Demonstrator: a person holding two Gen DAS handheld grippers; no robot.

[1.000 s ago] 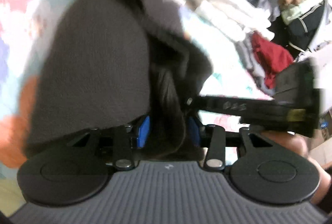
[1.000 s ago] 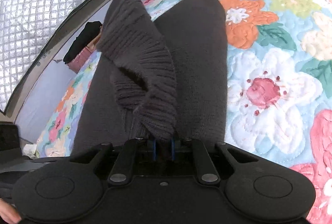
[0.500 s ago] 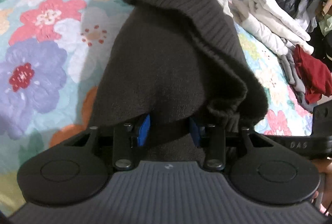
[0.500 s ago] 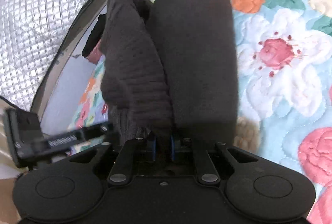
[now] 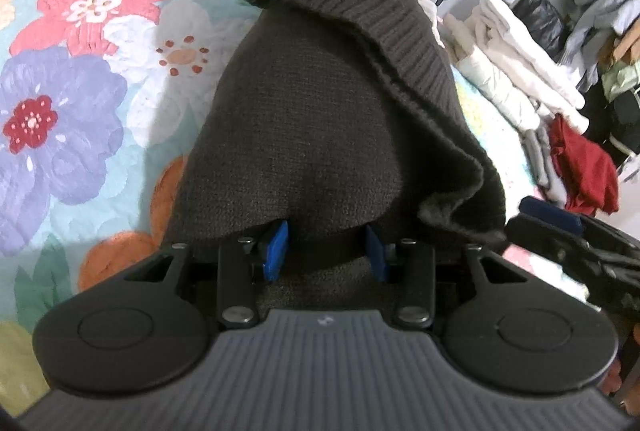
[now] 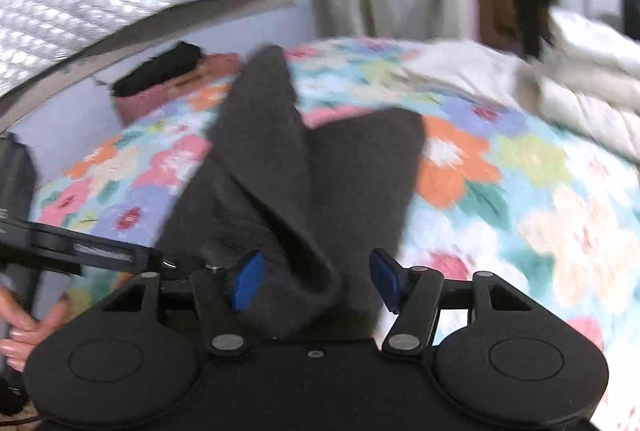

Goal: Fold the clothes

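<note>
Bunching between the left gripper (image 5: 326,251) pads, dark knit sweater (image 5: 320,119); right gripper (image 6: 316,279) jaws opening, cloth loose between.

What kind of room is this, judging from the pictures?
Most likely a bedroom: a bed with a floral quilt, piled white bedding at its far edge, and clothes heaped and hanging beside it.

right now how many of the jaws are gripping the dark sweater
1. The left gripper has its jaws closed on a bunch of the dark sweater. The right gripper has its jaws opening, its pads clear of the fabric lying between them.
</note>
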